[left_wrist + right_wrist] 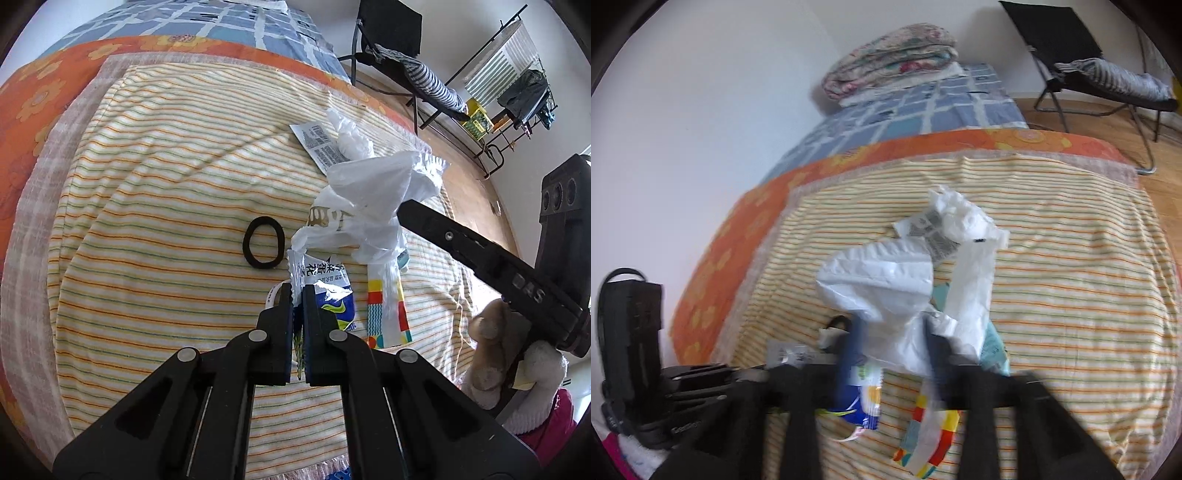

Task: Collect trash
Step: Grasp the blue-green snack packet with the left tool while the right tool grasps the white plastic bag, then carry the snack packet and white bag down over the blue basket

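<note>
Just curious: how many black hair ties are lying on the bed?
1: the black hair tie lies on the striped sheet, left of the trash pile; others may hide under it.

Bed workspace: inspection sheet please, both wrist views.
Surface: striped blanket over an orange flowered sheet.
Job's things: white plastic bag, blue snack wrapper, colourful wrapper, printed label.
Clutter: black hair tie; plush toy at the bed's edge.
Grippers: left gripper shut on the blue snack wrapper; right gripper open, white plastic bag between its fingers, view blurred.
Cables: nothing seen.
Surroundings: folded quilt, black folding chair, drying rack, wooden floor.
</note>
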`<action>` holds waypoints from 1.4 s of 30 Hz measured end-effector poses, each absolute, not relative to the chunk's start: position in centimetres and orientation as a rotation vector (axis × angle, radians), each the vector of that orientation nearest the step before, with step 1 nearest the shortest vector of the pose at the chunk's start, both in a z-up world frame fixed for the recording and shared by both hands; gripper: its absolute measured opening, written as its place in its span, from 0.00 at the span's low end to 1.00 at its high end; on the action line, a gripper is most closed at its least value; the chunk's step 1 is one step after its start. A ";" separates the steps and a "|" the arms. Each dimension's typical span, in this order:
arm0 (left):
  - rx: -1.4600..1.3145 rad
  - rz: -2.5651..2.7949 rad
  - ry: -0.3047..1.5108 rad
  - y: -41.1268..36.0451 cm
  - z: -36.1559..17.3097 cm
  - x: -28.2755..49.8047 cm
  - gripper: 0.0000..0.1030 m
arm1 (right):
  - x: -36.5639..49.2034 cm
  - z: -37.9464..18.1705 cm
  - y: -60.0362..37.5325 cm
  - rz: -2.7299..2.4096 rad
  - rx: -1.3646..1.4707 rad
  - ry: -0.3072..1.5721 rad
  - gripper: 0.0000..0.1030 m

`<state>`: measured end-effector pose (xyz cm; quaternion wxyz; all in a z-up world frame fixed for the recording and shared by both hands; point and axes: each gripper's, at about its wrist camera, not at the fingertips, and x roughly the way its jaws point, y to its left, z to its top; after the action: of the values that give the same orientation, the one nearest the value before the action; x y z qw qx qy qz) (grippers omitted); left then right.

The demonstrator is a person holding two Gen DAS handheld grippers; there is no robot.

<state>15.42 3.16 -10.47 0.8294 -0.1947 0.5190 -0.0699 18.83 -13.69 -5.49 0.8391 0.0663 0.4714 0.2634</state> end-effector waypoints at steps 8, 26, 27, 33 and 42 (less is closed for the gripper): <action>-0.410 -0.147 1.096 3.3 -10.4 15.1 0.02 | 19.4 -7.1 -10.7 0.532 -0.022 1.020 0.28; -0.360 -0.177 0.991 3.4 -5.1 10.7 0.02 | 14.5 0.2 -15.8 0.547 0.088 0.873 0.22; -0.356 -0.180 0.989 3.4 -4.9 10.2 0.02 | 14.0 0.5 -16.1 0.547 0.085 0.869 0.22; -0.326 -0.193 0.980 3.1 -3.9 7.3 0.02 | 10.3 1.4 -17.7 0.567 0.086 0.874 0.22; -0.262 -0.229 0.993 1.9 -4.0 2.3 0.02 | 3.7 1.7 -19.7 0.580 0.070 0.883 0.22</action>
<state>2.30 1.92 -4.03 0.8648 -0.1252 0.4737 -0.1093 3.68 -19.69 1.68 0.8631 0.0336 0.4213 0.2766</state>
